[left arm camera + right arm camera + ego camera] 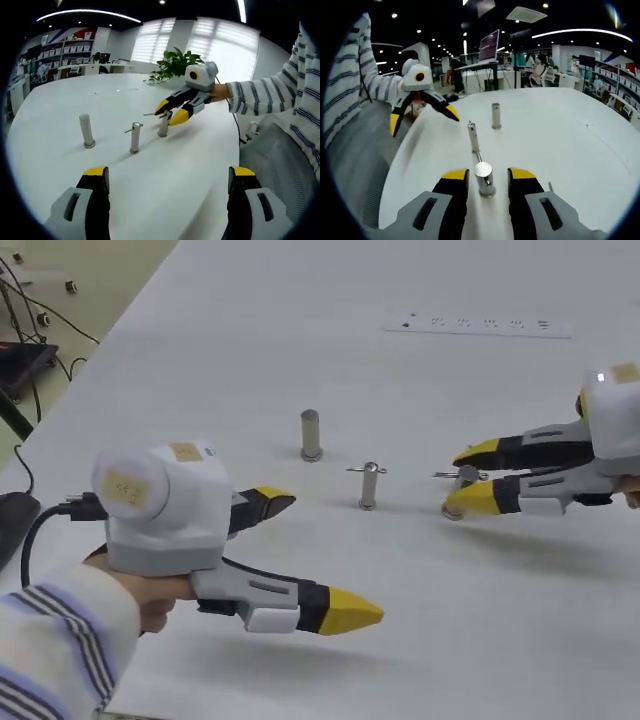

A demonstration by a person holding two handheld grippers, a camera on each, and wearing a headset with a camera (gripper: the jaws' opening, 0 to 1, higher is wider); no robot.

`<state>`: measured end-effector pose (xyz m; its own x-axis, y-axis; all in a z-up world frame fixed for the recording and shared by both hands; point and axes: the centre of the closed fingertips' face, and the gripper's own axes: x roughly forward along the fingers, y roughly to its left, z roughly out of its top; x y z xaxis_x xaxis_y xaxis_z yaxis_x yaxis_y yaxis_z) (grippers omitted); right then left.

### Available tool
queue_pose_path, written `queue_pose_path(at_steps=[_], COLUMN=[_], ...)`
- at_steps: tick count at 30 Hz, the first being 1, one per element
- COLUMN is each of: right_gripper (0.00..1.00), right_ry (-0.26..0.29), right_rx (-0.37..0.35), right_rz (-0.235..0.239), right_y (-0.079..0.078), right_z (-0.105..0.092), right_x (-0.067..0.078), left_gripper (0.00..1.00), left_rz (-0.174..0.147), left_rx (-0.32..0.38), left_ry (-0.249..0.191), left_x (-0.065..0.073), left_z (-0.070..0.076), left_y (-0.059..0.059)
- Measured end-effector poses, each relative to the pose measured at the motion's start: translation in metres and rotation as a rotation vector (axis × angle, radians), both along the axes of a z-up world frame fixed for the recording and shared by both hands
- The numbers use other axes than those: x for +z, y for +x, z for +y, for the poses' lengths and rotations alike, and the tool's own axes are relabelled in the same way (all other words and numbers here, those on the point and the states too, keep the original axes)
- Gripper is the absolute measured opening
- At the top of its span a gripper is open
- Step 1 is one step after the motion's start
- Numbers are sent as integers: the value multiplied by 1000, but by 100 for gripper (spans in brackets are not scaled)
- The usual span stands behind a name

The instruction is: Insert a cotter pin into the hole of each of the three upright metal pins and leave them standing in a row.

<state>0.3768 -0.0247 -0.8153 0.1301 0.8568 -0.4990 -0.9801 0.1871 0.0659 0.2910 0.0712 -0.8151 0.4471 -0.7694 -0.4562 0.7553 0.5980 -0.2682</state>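
Three upright metal pins stand in a row on the white table [300, 350]. The left pin [311, 435] [86, 131] [496, 116] has nothing through its top. Through the middle pin [369, 485] [135, 137] [473, 137] passes a cotter pin [366, 469]. A second cotter pin [447, 475] [150, 114] sticks out of the right pin [458, 492] [163, 125] [484, 177]. My right gripper [470, 477] [488, 180] straddles this pin, open, with a small gap on each side. My left gripper [325, 558] [168, 175] hovers wide open nearer me, holding nothing.
A white strip with printed marks [480, 325] lies at the far side of the table. A black cable [40, 525] trails off the left gripper at the table's left edge. A potted plant [177, 62] stands beyond the table.
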Motion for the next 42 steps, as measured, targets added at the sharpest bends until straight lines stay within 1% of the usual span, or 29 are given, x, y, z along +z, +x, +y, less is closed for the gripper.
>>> queue_pose_path(at_steps=[2, 3, 5, 6, 8, 10, 11, 12, 13, 14, 16, 18, 19, 21, 22, 23, 24, 25, 26, 27, 28, 29, 31, 32, 33, 34, 36, 39, 42], right_gripper=[37, 41, 45, 48, 51, 55, 57, 60, 63, 65, 69, 73, 76, 79, 80, 81, 82, 86, 90, 94, 98, 100, 100, 100, 100, 100, 100, 100, 100], right_ry=[6, 9, 34, 52, 73, 94, 100, 98, 87, 82, 93, 105, 107, 103, 95, 83, 74, 63, 61, 59, 60, 61, 59, 55, 52, 46, 36, 41, 62], right_rx=[-26, -40, -83, -111, -136, -176, -188, -220, -241, -251, -292, -329, -344, -349, -350, -347, -348, -357, -363, -370, -381, -386, -391, -397, -401, -405, -418, -441, -465], right_rz=[-7, -12, -33, -36, -37, -32, -31, -37, -60, -68, -45, -36, -23, -14, -7, -2, 1, 9, 13, 19, 33, 41, 48, 53, 52, 52, 62, 71, 87], right_y=[-2, -2, -1, -1, -4, -7, -9, -11, -11, -15, -19, -25, -28, -34, -37, -40, -42, -44, -44, -45, -47, -48, -50, -51, -51, -51, -52, -53, -53], right_z=[-3, -4, -7, -9, -10, -13, -13, -16, -19, -22, -25, -30, -32, -34, -34, -35, -35, -36, -37, -37, -38, -38, -40, -41, -42, -44, -47, -50, -52], right_x=[4, 6, 15, 20, 28, 35, 37, 38, 38, 39, 39, 41, 40, 40, 39, 37, 36, 35, 34, 34, 33, 32, 31, 30, 29, 27, 24, 24, 25], left_gripper=[99, 99, 99, 99, 99, 99, 99, 99, 99, 99, 99, 99, 99, 99, 99, 99, 99, 99, 99, 99, 99, 99, 99, 99, 99, 99, 99, 99, 98], left_rz=[1, 0, 2, 0, -3, -7, -11, -13, -17, -20, -21, -21, -22, -17, -9, 8, 13, 9, 3, 5, 4, 4, 5, -4, -20, -23, -14, -29, -41], left_rx=[2, 4, 6, 11, 16, 22, 25, 27, 32, 35, 38, 35, 34, 33, 33, 42, 45, 40, 37, 37, 39, 41, 47, 56, 63, 67, 83, 97, 114], left_ry=[-2, -3, -2, -1, 0, 0, 1, 2, 3, 3, 0, 5, 10, 6, 2, 3, 13, 32, 41, 45, 41, 32, 26, 36, 48, 47, 38, 48, 54], left_x=[1, 1, 1, 2, 3, 5, 6, 7, 8, 9, 10, 9, 9, 10, 10, 9, 7, 6, 6, 6, 7, 8, 9, 9, 10, 10, 11, 12, 12], left_z=[1, 1, 3, 4, 5, 7, 8, 9, 10, 11, 11, 11, 11, 11, 11, 12, 14, 16, 16, 17, 17, 17, 18, 20, 23, 24, 28, 33, 38], left_y=[0, 0, -1, 0, 1, 2, 3, 4, 5, 6, 7, 7, 6, 6, 5, 5, 6, 6, 6, 6, 5, 5, 6, 7, 8, 9, 11, 16, 25])
